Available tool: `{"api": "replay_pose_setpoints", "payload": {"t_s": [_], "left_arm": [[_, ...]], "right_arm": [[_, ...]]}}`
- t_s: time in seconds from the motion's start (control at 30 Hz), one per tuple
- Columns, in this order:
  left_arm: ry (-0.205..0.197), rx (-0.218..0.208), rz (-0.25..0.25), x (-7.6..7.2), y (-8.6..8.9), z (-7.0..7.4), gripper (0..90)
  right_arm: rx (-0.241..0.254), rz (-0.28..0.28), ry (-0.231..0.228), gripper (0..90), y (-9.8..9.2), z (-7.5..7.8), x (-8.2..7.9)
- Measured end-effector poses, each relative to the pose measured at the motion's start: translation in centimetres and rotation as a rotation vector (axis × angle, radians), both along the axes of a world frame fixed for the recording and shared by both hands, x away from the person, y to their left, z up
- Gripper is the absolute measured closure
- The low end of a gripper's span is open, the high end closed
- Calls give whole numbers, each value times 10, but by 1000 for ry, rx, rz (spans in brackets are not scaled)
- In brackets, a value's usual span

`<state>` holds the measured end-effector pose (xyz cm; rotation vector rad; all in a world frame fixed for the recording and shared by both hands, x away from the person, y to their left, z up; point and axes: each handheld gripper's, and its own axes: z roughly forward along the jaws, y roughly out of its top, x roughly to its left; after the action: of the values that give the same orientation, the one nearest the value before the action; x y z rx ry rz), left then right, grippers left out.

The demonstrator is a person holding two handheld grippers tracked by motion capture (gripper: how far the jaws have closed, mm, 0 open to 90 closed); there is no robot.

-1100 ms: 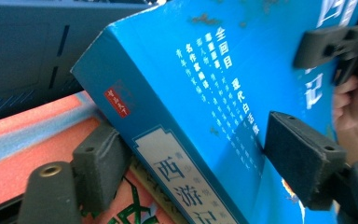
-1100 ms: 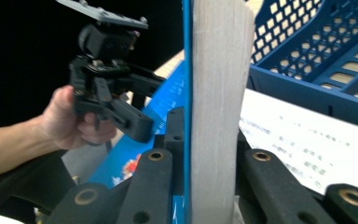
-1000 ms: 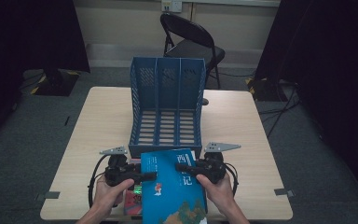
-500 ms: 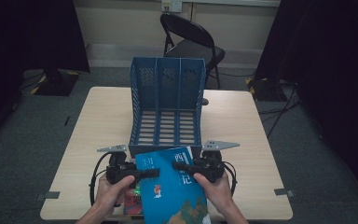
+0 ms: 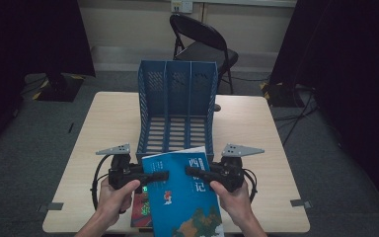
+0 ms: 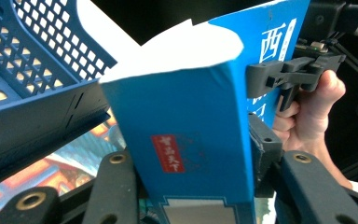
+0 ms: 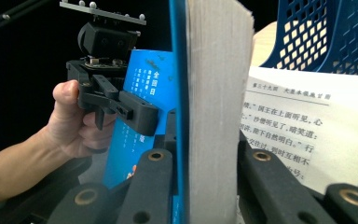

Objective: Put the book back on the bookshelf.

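Table (image 5: 103,128) of pale wood carries everything here, with a black folding chair (image 5: 202,44) standing beyond its far edge. Next in size, the blue file rack (image 5: 177,111) with three compartments stands at the middle of the table, its open front toward the near edge. The blue book (image 5: 182,197) hangs just in front of the rack, above the near edge, held up between the two grippers and reaching out past that edge toward the person. The left gripper (image 5: 160,176) has just been closing its jaws, and they now clamp the book across its spine side, the cover pressed between them in the left gripper view (image 6: 191,154). The right gripper (image 5: 192,172) is clenched on the book from the other side; its own view shows the thick block of pages (image 7: 214,116) squeezed between its jaws, with one printed page fanned loose. A second, red-covered book (image 5: 140,210) lies flat on the table by the near edge, under the blue one.
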<state>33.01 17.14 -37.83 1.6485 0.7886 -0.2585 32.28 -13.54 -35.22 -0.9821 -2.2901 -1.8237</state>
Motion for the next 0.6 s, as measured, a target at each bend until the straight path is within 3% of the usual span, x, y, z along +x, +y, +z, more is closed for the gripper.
{"api": "replay_pose_setpoints", "payload": {"t_s": [0.3,0.6], "left_arm": [[-45,-13,-5,1,1,21,579],[-173,-20,48,6,6,58,604]], "right_arm": [[10,-7,-52,781,0,20,-4],[53,-26,-146,781,5,49,1]]}}
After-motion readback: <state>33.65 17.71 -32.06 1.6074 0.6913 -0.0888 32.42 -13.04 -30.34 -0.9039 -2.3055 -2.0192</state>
